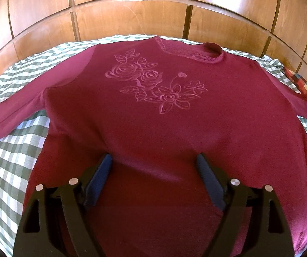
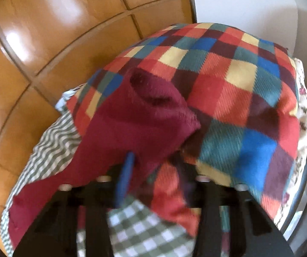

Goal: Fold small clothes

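A dark red long-sleeved sweater (image 1: 153, 115) with an embossed rose pattern lies flat, front up, on a green-and-white checked cloth (image 1: 14, 150), with its sleeves spread out to both sides. My left gripper (image 1: 154, 160) is open and hovers over the sweater's lower body, holding nothing. In the right wrist view the end of one red sleeve (image 2: 144, 111) lies across a multicoloured checked blanket (image 2: 228, 90). My right gripper (image 2: 153, 165) is at the sleeve's edge; the view is blurred and fabric hides one finger, so its state is unclear.
A wooden tiled floor (image 1: 132, 17) lies beyond the covered surface. A white chair or panel (image 2: 239, 4) stands past the blanket. The blanket's corner shows at the right edge of the left wrist view (image 1: 298, 81). A fold of checked cloth (image 2: 144, 231) lies over the right gripper's base.
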`<state>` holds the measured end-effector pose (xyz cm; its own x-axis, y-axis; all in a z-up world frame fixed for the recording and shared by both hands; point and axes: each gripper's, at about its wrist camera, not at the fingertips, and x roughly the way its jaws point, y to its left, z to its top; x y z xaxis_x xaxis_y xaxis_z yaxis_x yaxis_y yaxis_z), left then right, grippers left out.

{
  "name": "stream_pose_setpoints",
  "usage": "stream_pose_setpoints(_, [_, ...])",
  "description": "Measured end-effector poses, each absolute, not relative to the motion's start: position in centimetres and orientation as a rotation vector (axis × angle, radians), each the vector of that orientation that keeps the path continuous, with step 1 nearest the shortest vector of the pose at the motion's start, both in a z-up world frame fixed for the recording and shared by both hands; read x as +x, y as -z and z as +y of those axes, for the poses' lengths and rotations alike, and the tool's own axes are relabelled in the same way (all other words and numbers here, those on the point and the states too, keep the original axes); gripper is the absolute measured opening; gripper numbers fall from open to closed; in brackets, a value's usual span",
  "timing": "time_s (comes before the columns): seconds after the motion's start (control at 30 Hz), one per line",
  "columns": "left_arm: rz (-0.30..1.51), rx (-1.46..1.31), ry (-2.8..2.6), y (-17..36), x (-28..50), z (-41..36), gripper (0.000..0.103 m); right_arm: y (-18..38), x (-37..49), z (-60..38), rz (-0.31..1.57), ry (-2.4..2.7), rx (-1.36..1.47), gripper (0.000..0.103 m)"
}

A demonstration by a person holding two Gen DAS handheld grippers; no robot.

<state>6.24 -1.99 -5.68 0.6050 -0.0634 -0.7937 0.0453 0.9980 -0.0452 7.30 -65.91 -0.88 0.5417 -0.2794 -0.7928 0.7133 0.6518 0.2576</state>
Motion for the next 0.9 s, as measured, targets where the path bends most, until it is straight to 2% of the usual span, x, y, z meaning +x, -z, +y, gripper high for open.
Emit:
stream_pose_setpoints(0.03, [0.921, -0.022, 0.064, 5.6, 6.2, -2.0, 0.082, 0.7, 7.7, -66.3, 0.792, 0.645, 0.622, 0.011])
stream_pose_setpoints(0.07, [0.924, -0.027, 0.067, 5.5, 6.2, -1.8, 0.082, 0.4, 7.9, -66.6, 0.787, 0.644, 0.622, 0.007])
stream_pose_setpoints(0.23, [0.943, -0.095, 0.085, 4.5, 6.2, -1.1, 0.080, -3.6, 8.5, -63.5, 0.723, 0.563, 0.502, 0.006])
stream_pose_setpoints(0.5, [0.929, -0.193, 0.122, 3.3, 6.6, 0.3, 0.080, -7.6, 14.5, -50.1, 0.684, 0.216, 0.386, 0.006])
stream_pose_setpoints(0.77, [0.928, -0.289, 0.180, 2.4, 8.2, 2.6, 0.080, -5.6, 21.1, -30.5, 0.786, -0.161, 0.253, 0.006])
stream_pose_setpoints(0.9, [0.946, -0.400, 0.194, 2.4, 9.4, 4.3, 0.070, -2.6, 21.9, -21.4, 0.888, -0.319, 0.180, 0.006])
